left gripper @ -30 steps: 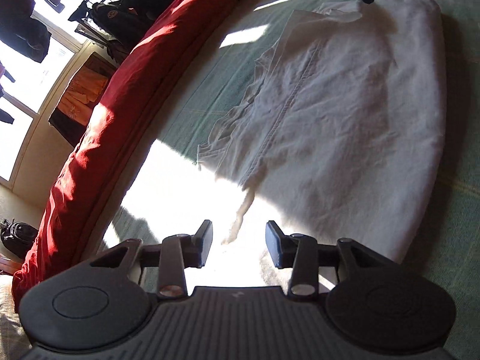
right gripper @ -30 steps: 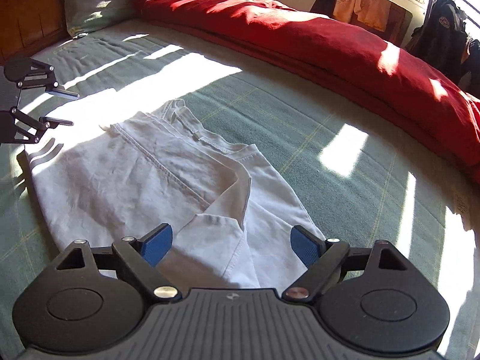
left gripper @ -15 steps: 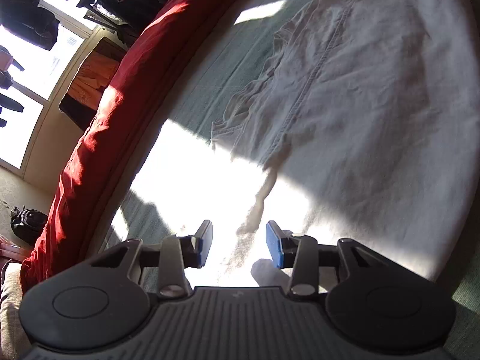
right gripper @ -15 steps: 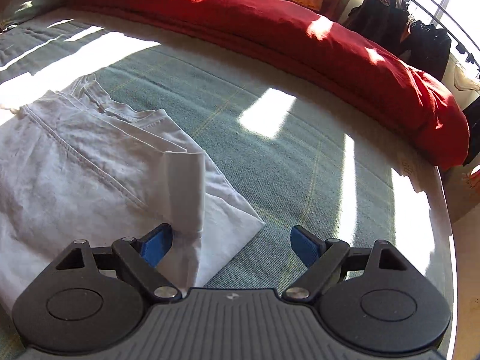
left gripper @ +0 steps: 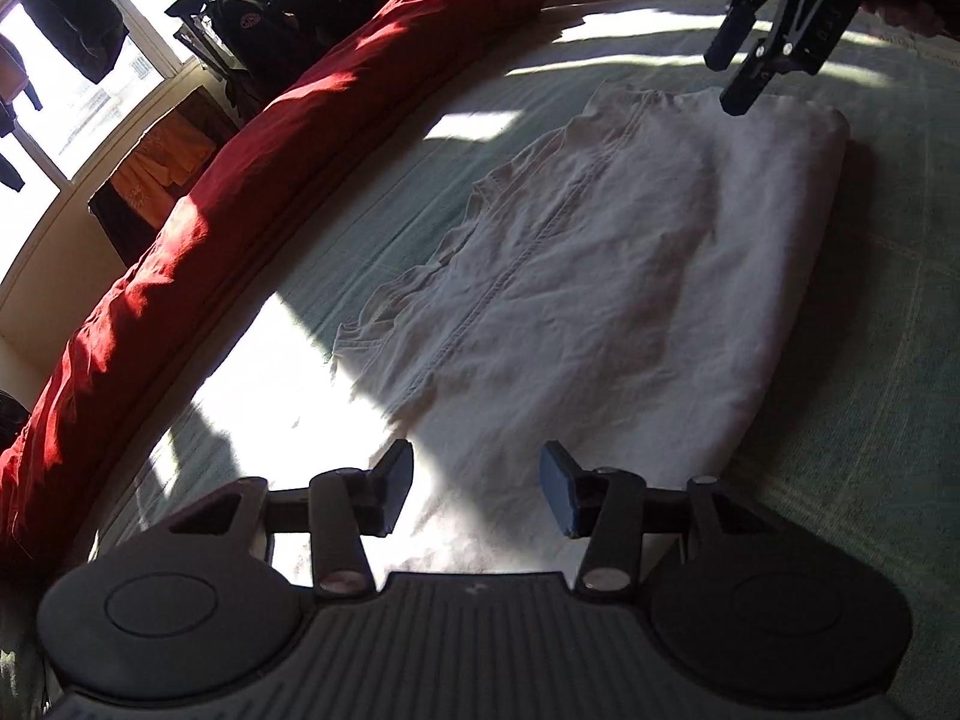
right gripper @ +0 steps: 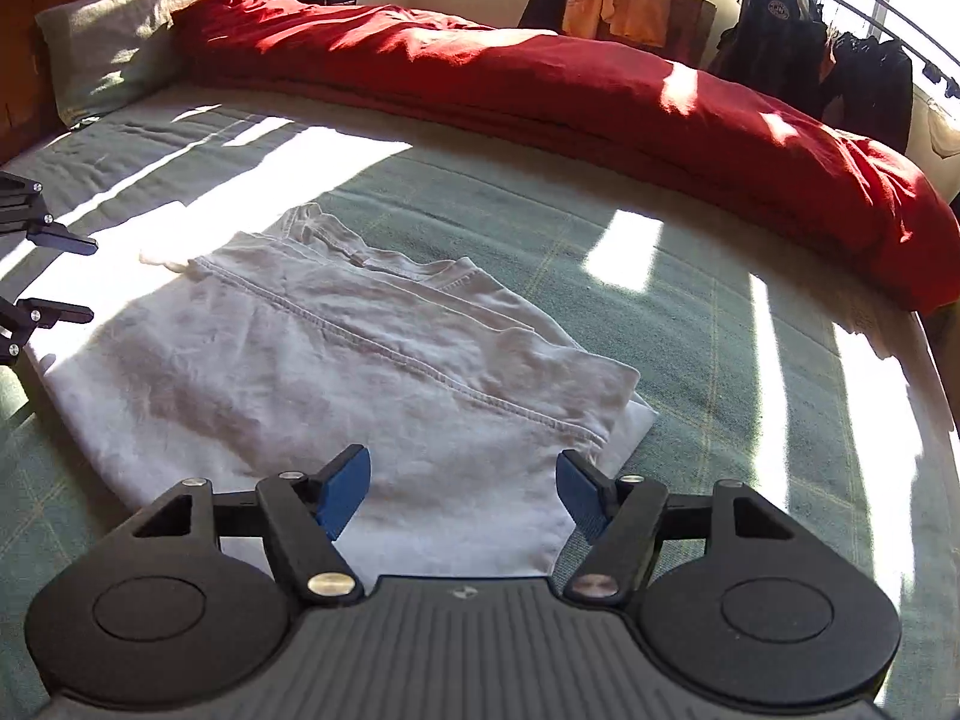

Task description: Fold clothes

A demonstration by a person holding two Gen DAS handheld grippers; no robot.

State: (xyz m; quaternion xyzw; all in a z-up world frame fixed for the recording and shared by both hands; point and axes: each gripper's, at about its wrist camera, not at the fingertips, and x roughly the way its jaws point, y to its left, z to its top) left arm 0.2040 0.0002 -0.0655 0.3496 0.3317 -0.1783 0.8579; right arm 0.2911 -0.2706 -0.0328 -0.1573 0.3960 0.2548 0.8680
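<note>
— Looking at what is cut off first: what are you not seeing properly?

— I am losing the near hem of the folded white cotton garment (right gripper: 336, 372) under the body of my right gripper (right gripper: 462, 492), and in the left wrist view the sunlit end of the cloth is glaring out so hard that its edge is hard to trace. I am also seeing only the two finger ends of my left gripper (right gripper: 57, 276) at the frame's edge in the right wrist view.

— How are the tongs standing?

— Both are hanging spread above the cloth and pinching nothing. My left gripper's (left gripper: 477, 495) jaws are opening, and my right one's are closing, with only the garment lying below the gap, not pressed by the pads.

— And where is the garment lying?

— It is lying flat in one folded rectangle on the green checked bedsheet (right gripper: 690, 324), well apart from the long red duvet (right gripper: 540, 84) bunched along the far side.

— Counting things?

— I am counting one garment, one duvet, one grey-green pillow (right gripper: 114, 36) at the headboard, and two grippers. The dark clothes (right gripper: 840, 66) hanging by the window are too bunched to count.
</note>
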